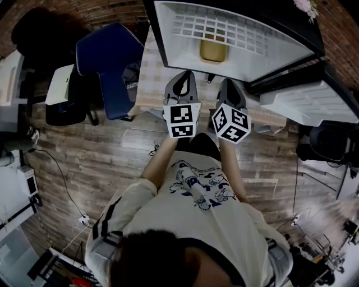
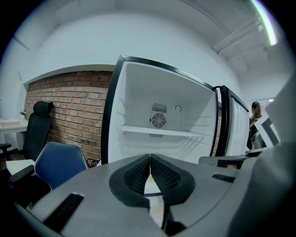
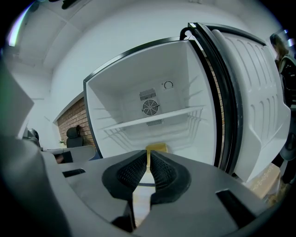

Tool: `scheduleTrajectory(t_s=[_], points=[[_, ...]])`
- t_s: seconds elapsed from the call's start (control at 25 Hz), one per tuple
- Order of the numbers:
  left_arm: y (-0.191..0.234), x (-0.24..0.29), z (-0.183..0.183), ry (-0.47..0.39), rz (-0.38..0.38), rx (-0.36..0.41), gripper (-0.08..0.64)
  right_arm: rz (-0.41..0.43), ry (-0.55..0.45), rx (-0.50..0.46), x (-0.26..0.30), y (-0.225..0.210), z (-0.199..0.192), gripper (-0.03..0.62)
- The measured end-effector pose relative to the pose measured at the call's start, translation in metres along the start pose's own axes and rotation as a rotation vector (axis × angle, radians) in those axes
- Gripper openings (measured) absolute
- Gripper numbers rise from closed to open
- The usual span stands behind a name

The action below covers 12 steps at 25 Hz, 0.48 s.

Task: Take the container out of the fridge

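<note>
A floor of wood planks (image 1: pixel 112 162) is seen from above in the head view, with a brick wall (image 1: pixel 67 8) along the top edge. A blue chair (image 1: pixel 109 61) is placed to the left of a pale chequered surface (image 1: pixel 148 78), and the open fridge (image 1: pixel 280 47) is set at the far side of that surface. The fridge door (image 1: pixel 314 101) is swung out to the right.

The left gripper (image 1: pixel 183 78) and the right gripper (image 1: pixel 230 84) are held side by side in front of the fridge, close together and short of its opening. The left gripper's jaws are pressed together with nothing between them. The right gripper's jaws are likewise drawn together, and nothing is gripped.

The yellow container (image 1: pixel 213 51) is seen inside the fridge, low in the compartment beneath the wire shelf (image 1: pixel 224 28), apart from both grippers.

In the right gripper view the container (image 3: pixel 156 148) is shown just above the jaw tips of that gripper (image 3: pixel 148 155), on the fridge bottom. It is hidden in the left gripper view, where only the shelf (image 2: pixel 157 132) and a round fan vent (image 2: pixel 158 121) are shown above that gripper (image 2: pixel 150 157). A black chair (image 2: pixel 37 129) against the brick wall (image 2: pixel 69 106) is shown clearly only in the left gripper view. The ribbed inner face of the door (image 3: pixel 259 92) is shown only in the right gripper view.
</note>
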<state>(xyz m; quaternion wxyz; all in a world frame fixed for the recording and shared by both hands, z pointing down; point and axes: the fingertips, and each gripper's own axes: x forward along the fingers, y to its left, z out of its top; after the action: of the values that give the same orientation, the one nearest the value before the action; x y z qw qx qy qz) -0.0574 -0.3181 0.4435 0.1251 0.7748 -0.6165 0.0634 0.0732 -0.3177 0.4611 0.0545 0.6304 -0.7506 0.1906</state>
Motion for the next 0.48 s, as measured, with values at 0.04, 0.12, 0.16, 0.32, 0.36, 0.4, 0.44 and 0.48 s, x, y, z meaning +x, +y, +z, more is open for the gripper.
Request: scheduleTrajectory(t_s=[0.04,0.12,0.16,0.32,0.36,0.4,0.44,0.48], points=[[0.001,0.003,-0.001,0.005,0.0,-0.004,0.019,-0.003,0.004,0.005,0.003,-0.001,-0.001,0.04],[0.003,0.007,-0.003,0.018,0.007,-0.016,0.019,-0.013,0.015,0.013,0.007,-0.003,-0.003,0.04],[0.004,0.009,-0.005,0.025,0.013,-0.024,0.02,-0.021,0.019,0.017,0.009,-0.005,-0.004,0.04],[0.007,0.018,-0.013,0.056,0.026,-0.062,0.02,-0.027,0.043,0.034,0.017,-0.01,-0.008,0.04],[0.007,0.022,-0.015,0.064,0.026,-0.067,0.02,-0.023,0.051,0.037,0.02,-0.011,-0.009,0.04],[0.007,0.025,-0.016,0.071,0.027,-0.07,0.02,-0.02,0.058,0.039,0.023,-0.013,-0.01,0.04],[0.006,0.028,-0.017,0.079,0.027,-0.072,0.02,-0.018,0.064,0.04,0.026,-0.015,-0.01,0.04],[0.005,0.032,-0.018,0.086,0.028,-0.075,0.02,-0.017,0.07,0.042,0.029,-0.017,-0.011,0.04]])
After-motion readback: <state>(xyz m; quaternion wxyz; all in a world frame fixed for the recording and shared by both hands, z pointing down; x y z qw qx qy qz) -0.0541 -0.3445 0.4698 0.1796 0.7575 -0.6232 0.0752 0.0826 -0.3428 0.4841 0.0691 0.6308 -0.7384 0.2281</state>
